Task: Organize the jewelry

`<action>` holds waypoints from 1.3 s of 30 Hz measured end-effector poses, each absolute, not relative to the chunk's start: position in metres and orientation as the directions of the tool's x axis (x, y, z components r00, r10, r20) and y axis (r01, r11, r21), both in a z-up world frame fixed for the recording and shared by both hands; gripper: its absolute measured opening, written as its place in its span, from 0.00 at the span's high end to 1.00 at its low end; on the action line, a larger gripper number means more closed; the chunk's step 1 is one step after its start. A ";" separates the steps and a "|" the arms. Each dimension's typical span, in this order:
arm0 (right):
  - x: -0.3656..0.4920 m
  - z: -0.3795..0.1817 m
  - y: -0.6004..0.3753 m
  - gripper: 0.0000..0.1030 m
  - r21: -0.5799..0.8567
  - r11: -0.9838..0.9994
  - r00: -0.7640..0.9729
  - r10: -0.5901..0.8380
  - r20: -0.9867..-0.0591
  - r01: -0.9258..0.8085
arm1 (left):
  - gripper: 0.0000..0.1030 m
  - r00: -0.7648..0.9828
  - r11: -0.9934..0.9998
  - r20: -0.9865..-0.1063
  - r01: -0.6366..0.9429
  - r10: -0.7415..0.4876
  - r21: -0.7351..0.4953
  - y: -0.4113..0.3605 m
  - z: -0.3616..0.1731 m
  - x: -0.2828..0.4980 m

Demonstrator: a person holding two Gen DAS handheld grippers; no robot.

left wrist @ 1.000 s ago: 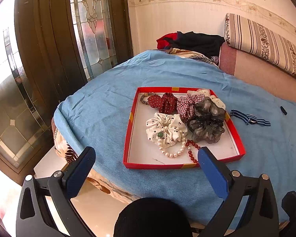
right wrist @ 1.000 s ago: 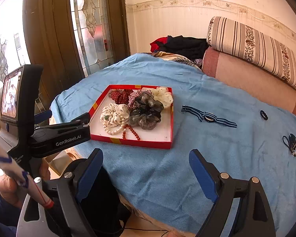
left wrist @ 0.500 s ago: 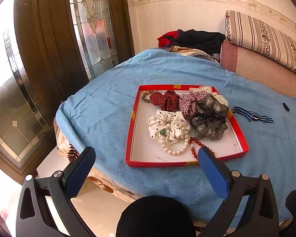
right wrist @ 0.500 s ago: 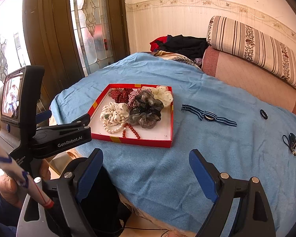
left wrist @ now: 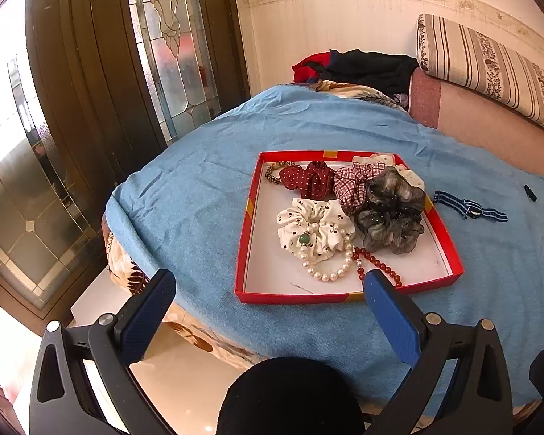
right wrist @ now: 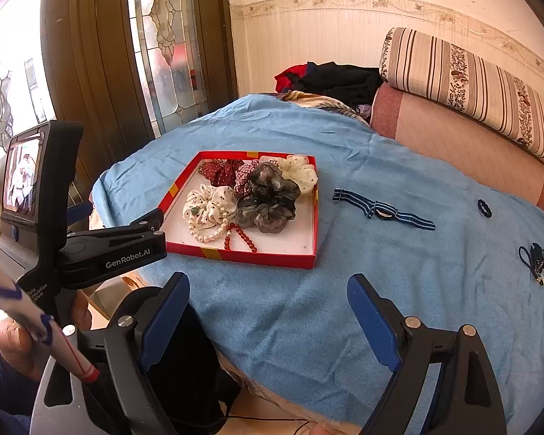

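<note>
A red-rimmed tray (left wrist: pixel 241 239) (right wrist: pixel 313 224) lies on the blue bed cover. It holds several scrunchies, a pearl bracelet (left wrist: pixel 328 272) (right wrist: pixel 208 233) and a red bead bracelet (left wrist: pixel 379 266) (right wrist: pixel 241 237). A blue striped watch strap (right wrist: pixel 382 210) (left wrist: pixel 469 211) lies on the cover right of the tray. A small black ring (right wrist: pixel 484 208) and a dark tasselled piece (right wrist: pixel 535 257) lie further right. My left gripper (left wrist: pixel 268 286) is open and empty, just short of the tray's near edge. My right gripper (right wrist: pixel 268 290) is open and empty over the cover's near edge.
The blue cover (right wrist: pixel 399 272) ends near my grippers; floor lies below. A striped bolster (right wrist: pixel 471 83) and pink cushion (right wrist: pixel 453 137) run along the far right. Dark clothes (right wrist: pixel 337 78) are piled at the back. Glass doors (left wrist: pixel 72 108) stand on the left.
The left gripper has edged slightly forward toward the tray. The right gripper has barely moved. Both stay open and empty.
</note>
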State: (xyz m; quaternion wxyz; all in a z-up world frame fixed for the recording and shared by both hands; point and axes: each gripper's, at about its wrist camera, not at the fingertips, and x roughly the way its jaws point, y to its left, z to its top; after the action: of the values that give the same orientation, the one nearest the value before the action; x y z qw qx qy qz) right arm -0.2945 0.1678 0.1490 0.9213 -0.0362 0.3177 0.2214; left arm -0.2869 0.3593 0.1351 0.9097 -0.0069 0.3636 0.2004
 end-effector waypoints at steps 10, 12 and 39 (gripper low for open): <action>-0.295 0.148 0.169 0.11 0.074 0.899 0.696 0.383 -0.607 -0.431 | 0.00 0.653 0.918 -0.666 -0.373 0.361 0.133 0.361 0.134 -0.287; -0.295 0.148 0.169 0.11 0.073 0.900 0.696 0.382 -0.608 -0.430 | 0.00 0.651 0.919 -0.668 -0.373 0.360 0.131 0.362 0.132 -0.287; -0.293 0.144 0.166 0.11 0.095 0.905 0.691 0.382 -0.614 -0.416 | 0.00 0.622 0.911 -0.692 -0.390 0.366 0.131 0.371 0.135 -0.284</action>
State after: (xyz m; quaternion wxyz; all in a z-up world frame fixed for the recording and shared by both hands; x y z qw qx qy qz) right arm -0.2930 0.1662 0.1437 0.9191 -0.0257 0.3281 0.2169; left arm -0.2839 0.3714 0.1346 0.9005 -0.0157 0.3804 0.2101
